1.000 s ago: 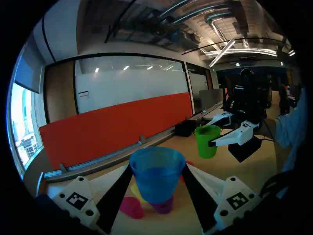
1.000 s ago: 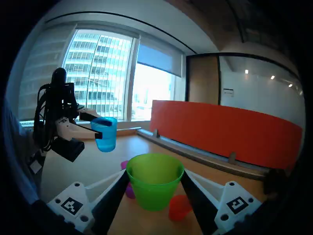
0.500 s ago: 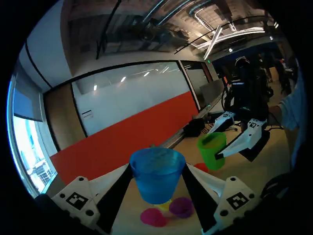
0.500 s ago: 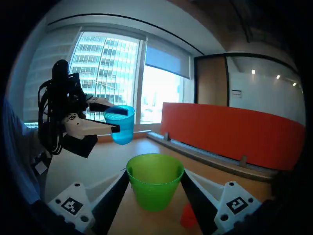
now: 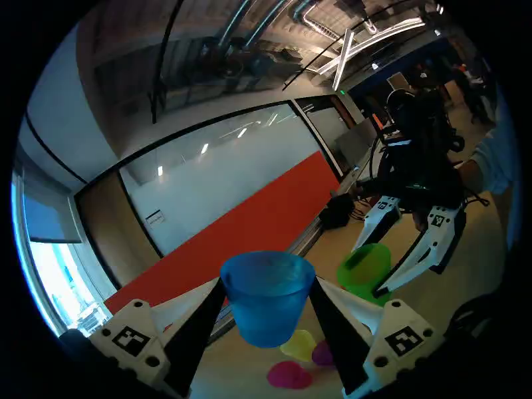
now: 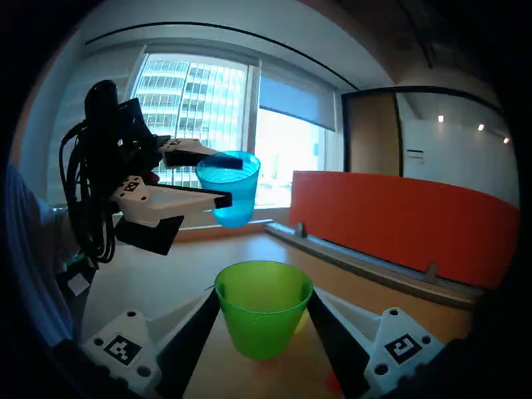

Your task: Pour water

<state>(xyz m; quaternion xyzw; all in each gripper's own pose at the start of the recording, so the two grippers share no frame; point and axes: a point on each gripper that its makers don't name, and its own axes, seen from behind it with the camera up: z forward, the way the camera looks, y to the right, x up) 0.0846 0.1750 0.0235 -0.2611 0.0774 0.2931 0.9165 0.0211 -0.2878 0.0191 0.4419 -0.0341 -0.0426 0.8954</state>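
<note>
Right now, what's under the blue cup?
On the table below the blue cup: a yellow cup, a pink cup and a purple cup, the last partly covered by a finger. The cup hides the rest.

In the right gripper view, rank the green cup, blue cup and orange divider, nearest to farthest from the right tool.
1. green cup, bottom centre, gripped by the right tool.
2. blue cup, upper left, held in the left tool.
3. orange divider, right, along the desk's far edge.
</note>
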